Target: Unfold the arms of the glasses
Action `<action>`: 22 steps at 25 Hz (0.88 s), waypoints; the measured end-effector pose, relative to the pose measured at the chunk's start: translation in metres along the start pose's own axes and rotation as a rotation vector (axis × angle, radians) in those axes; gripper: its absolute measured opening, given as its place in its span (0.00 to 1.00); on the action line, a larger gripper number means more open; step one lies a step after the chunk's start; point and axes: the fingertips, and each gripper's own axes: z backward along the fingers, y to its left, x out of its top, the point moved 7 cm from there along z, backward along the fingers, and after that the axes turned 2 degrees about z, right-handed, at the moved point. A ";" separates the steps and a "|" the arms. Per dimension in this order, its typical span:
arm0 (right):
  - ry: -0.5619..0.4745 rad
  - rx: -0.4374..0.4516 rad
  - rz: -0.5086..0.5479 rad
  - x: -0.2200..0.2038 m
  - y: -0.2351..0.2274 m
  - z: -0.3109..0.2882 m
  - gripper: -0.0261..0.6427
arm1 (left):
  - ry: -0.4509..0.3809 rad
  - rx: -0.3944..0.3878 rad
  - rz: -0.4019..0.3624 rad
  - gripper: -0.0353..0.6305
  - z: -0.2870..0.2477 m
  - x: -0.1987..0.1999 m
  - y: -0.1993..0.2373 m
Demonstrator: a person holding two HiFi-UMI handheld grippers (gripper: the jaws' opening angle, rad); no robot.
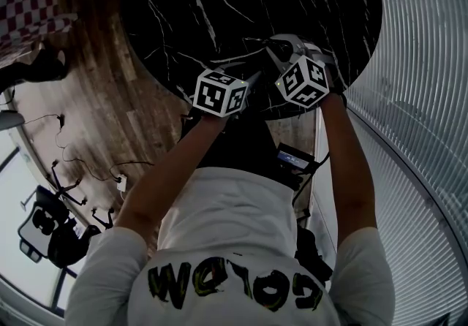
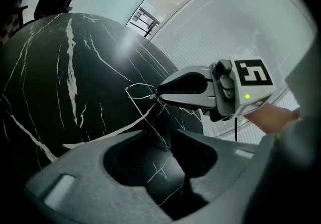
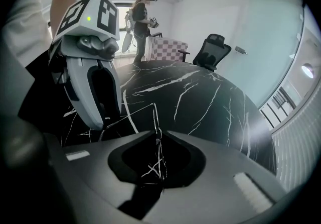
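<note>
The wire glasses (image 2: 142,112) are clamped by the right tongs (image 2: 156,96) above the table (image 2: 50,67). One arm is loosely straddled by the left tongs (image 2: 161,135), whose jaws are parted.

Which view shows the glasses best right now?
Left gripper view: the glasses show as a pale wire outline against the table, pinched by the right gripper. Right gripper view shows only a thin wire at its fingers; the head view doesn't resolve them.

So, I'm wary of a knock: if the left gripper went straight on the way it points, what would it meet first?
Probably the glasses, whose wire runs between its jaws; just beyond, the right gripper holding them. Depth is unclear.
</note>
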 end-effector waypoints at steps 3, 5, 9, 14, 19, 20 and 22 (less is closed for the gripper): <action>-0.001 -0.001 0.001 0.001 0.001 0.000 0.10 | 0.003 0.000 0.024 0.27 -0.008 0.001 0.000; -0.001 -0.002 0.001 0.000 0.001 0.000 0.10 | 0.008 0.000 0.040 0.27 -0.012 0.001 0.000; -0.002 -0.002 0.001 -0.001 0.002 -0.001 0.10 | 0.019 0.017 0.035 0.19 -0.012 -0.002 0.002; -0.002 -0.002 0.001 -0.001 0.002 -0.001 0.10 | 0.035 0.034 0.020 0.17 -0.004 -0.006 0.005; -0.002 -0.001 0.006 -0.001 0.003 -0.001 0.10 | 0.053 0.055 -0.005 0.16 0.004 -0.009 0.007; -0.002 -0.002 0.007 -0.001 0.003 -0.001 0.10 | 0.056 0.057 -0.009 0.15 0.005 -0.009 0.007; -0.001 -0.002 0.009 -0.002 0.003 -0.001 0.10 | 0.062 0.061 -0.017 0.15 0.007 -0.010 0.008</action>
